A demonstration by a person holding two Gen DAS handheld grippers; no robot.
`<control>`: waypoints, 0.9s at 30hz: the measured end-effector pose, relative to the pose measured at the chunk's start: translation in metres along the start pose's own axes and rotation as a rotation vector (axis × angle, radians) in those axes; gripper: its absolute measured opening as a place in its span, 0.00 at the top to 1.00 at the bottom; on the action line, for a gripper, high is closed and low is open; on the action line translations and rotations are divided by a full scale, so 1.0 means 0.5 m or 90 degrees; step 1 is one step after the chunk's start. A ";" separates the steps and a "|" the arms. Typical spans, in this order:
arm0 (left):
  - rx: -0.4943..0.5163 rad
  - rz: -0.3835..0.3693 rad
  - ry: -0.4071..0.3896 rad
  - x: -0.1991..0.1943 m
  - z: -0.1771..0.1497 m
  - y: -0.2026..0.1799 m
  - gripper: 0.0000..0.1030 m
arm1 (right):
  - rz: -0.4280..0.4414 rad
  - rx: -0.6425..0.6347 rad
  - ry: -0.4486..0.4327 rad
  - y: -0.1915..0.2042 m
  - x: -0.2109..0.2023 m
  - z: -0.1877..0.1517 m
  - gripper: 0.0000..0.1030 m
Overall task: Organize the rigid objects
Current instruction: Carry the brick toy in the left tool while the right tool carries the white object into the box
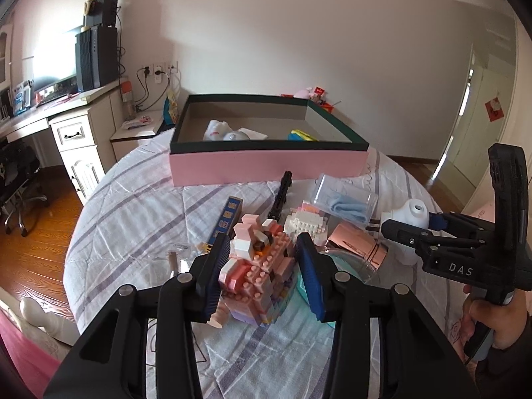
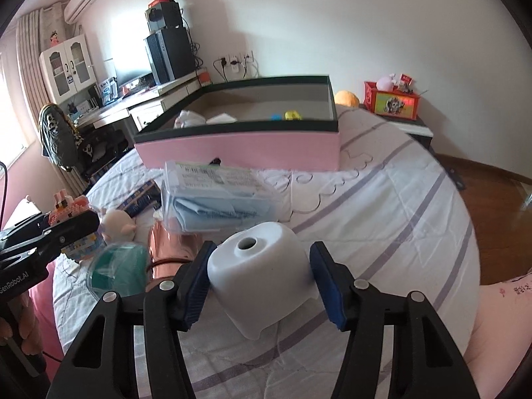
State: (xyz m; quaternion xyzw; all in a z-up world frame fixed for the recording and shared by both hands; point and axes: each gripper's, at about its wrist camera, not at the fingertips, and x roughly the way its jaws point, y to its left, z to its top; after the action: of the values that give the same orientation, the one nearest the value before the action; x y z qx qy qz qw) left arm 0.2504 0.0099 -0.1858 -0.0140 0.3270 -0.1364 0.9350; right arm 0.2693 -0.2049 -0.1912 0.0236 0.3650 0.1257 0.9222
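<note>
A: Look at the left claw (image 1: 262, 272). What is it pinching?

B: A pink brick toy (image 1: 256, 266). The two blue pads are pressed on its sides, one on each side. The toy sits right between them, over the bed (image 1: 133, 219).

A: And the right claw (image 2: 261, 277)?

B: That one squeezes a white plastic thing (image 2: 262, 266) with a round hole on top. The pads touch both of its sides. It looks lifted a little off the bed cover.

A: What is in front of the claws?

B: A big pink box (image 2: 239, 149) with a dark green rim. It is open on top and stands on the bed, well past both claws. A few small things lie inside it, white ones on the left and a blue and yellow one further right.

A: What is between the claws and the box?

B: Just past the right claw is a clear case (image 2: 219, 196) with something light blue folded inside. To the left of that claw lie a shiny pink tube (image 2: 169, 252) and a green round thing (image 2: 116, 266). Past the left claw there is a white brick toy (image 1: 306, 224), and beyond it a thin black piece (image 1: 281, 196). A long blue box (image 1: 227, 219) lies just left of it.

A: Who holds the claws?

B: A person. I see a hand (image 1: 488, 322) on the right claw's handle.
</note>
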 end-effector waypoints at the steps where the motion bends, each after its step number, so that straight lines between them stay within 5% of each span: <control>1: 0.001 0.000 -0.006 -0.006 0.004 0.000 0.59 | 0.001 -0.001 -0.004 0.002 -0.005 0.004 0.42; 15: 0.063 -0.014 -0.061 -0.019 0.136 -0.031 0.59 | 0.029 -0.046 -0.071 0.025 -0.040 0.127 0.43; 27: 0.103 0.001 0.004 0.192 0.349 -0.003 0.59 | 0.017 -0.084 -0.046 0.013 0.115 0.330 0.43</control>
State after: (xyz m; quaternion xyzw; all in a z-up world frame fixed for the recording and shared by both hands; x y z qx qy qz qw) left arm 0.4294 -0.0279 -0.1070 0.0621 0.3176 -0.1613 0.9323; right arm 0.4204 -0.1764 -0.1077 -0.0279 0.3217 0.1613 0.9326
